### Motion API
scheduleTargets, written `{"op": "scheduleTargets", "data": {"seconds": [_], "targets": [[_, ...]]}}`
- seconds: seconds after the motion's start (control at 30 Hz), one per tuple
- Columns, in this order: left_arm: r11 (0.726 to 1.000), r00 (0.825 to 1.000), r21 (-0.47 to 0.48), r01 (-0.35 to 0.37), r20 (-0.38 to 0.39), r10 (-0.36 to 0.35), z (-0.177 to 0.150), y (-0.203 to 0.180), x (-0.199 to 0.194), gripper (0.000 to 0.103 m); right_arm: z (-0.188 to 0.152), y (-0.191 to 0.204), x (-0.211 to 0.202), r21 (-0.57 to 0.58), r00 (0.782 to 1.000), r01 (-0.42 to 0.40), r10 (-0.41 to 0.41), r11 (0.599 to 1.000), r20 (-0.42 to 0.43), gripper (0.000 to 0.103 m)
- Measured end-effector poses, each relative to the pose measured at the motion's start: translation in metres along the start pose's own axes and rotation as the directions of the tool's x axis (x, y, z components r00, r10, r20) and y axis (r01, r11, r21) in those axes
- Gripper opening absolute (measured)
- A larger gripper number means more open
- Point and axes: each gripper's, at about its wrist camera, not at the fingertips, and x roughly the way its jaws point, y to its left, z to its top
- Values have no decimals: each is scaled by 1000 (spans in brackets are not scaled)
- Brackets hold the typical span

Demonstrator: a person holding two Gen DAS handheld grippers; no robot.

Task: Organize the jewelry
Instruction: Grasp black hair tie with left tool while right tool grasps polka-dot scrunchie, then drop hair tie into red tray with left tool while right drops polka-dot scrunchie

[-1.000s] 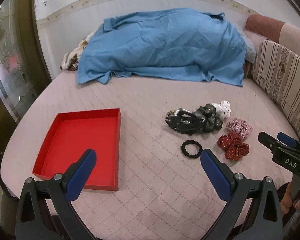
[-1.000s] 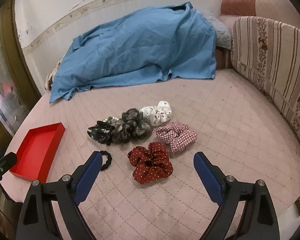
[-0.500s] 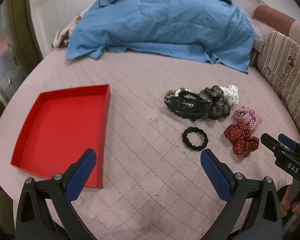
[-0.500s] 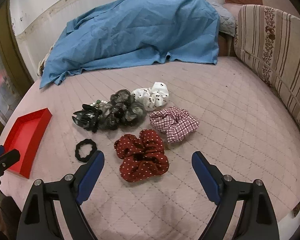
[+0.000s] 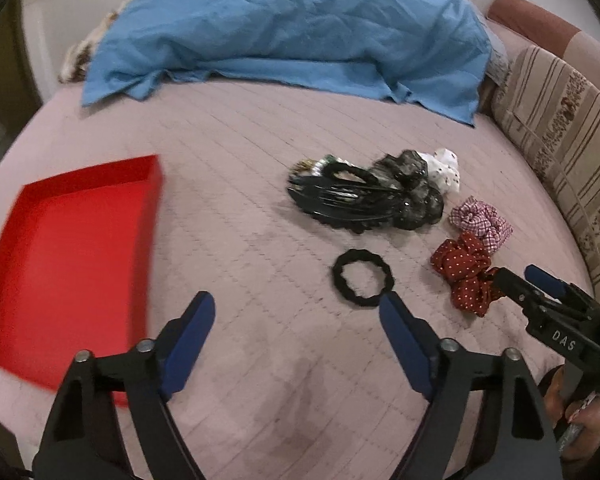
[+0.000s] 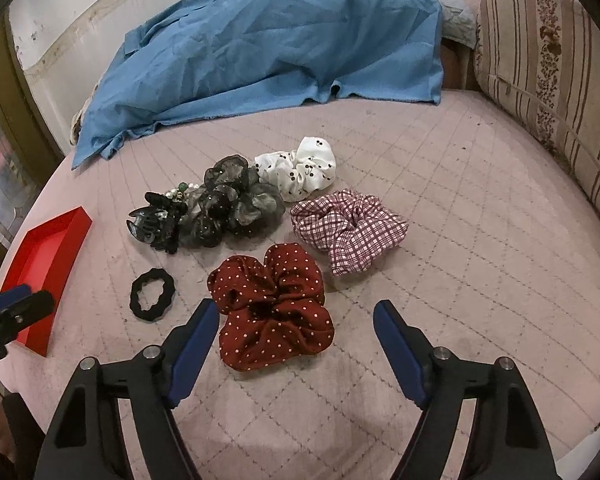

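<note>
Hair accessories lie on a pink quilted bed. A black ring hair tie (image 5: 363, 277) (image 6: 153, 294) lies just ahead of my open left gripper (image 5: 298, 312). A red polka-dot scrunchie (image 6: 274, 306) (image 5: 464, 276) lies between the tips of my open right gripper (image 6: 296, 322). Behind it lie a pink plaid scrunchie (image 6: 348, 230), a white cherry-print scrunchie (image 6: 298, 168), a grey sheer scrunchie (image 6: 232, 208) and a black claw clip (image 6: 154, 228) (image 5: 342, 200) with beads. An empty red tray (image 5: 66, 256) (image 6: 46, 256) sits to the left.
A blue sheet (image 5: 296, 28) covers a heap at the back of the bed. A striped cushion (image 6: 552, 80) lines the right side. The bed's edge curves close in front of both grippers.
Both grippers have moved forward and lower towards the bed. The black hair tie and the red scrunchie now sit closer to the fingertips. No item has moved.
</note>
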Motion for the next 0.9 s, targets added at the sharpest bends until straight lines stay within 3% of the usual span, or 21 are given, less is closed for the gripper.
{"op": "scheduleTargets", "data": {"seconds": [0.07, 0.2, 0.3, 0.47, 0.67, 0.7, 0.73, 0.77, 0.83, 0.9], "targets": [[1000, 999, 2, 24, -22, -24, 4, -5, 12, 73, 1, 0, 5, -2, 1000, -9, 9, 1000, -6, 82], [999, 997, 7, 54, -60, -54, 14, -14, 39, 73, 4, 2, 14, -11, 1000, -25, 24, 1000, -9, 78], [997, 993, 8, 73, -90, -72, 18, -20, 58, 72, 4, 4, 21, -15, 999, -39, 38, 999, -21, 70], [996, 986, 25, 89, -140, -85, 20, -29, 84, 57, 1, 6, 34, -19, 997, -58, 57, 998, -47, 65], [996, 992, 61, 69, -114, -61, 17, -36, 90, 57, 2, 2, 42, 10, 995, -81, 82, 997, -56, 65], [996, 993, 66, 57, -107, -50, 16, -37, 90, 54, 2, 1, 44, 14, 994, -85, 86, 996, -61, 65], [997, 995, 76, 34, -99, -26, 15, -38, 90, 43, 2, 2, 46, 17, 994, -91, 92, 996, -66, 64], [996, 996, 89, 5, -91, 4, 14, -39, 91, 27, 2, 2, 48, 18, 993, -95, 96, 995, -71, 61], [995, 997, 101, -27, -73, 34, 12, -37, 90, 10, 2, 3, 51, 16, 991, -105, 106, 994, -84, 31], [997, 997, 74, -6, -78, 11, 13, -32, 85, 8, 2, 4, 53, 14, 988, -123, 124, 992, -94, 19]]}}
